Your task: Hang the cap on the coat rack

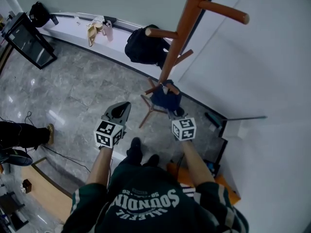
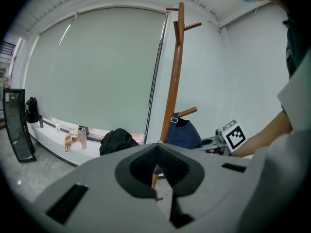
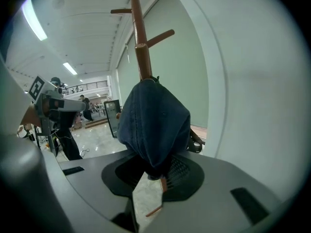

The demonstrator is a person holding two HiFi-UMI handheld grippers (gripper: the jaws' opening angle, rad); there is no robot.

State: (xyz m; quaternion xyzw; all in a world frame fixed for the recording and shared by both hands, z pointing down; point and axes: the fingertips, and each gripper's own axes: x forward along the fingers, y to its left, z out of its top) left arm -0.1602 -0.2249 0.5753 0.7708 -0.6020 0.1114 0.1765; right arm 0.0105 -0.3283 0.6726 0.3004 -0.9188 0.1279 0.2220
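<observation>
The wooden coat rack [image 1: 177, 38] stands by the white wall. A dark blue cap [image 1: 165, 98] hangs from one of its low pegs; it also shows as the cap [image 2: 184, 134] in the left gripper view. My right gripper [image 1: 173, 111] is right at the cap. In the right gripper view the cap [image 3: 155, 125] fills the middle, and its lower edge dips between the parted jaws of the right gripper [image 3: 154, 178] with a gap showing. My left gripper [image 1: 123, 106] hangs to the left of the rack, its jaws together and holding nothing.
A black bag [image 1: 143, 47] lies on the low ledge [image 1: 68, 35] behind the rack, with a bottle [image 1: 107, 30] farther along. A dark screen [image 1: 29, 40] leans at the far left. The rack's splayed legs [image 1: 148, 111] are below the cap. A person's legs [image 1: 22, 135] are at the left.
</observation>
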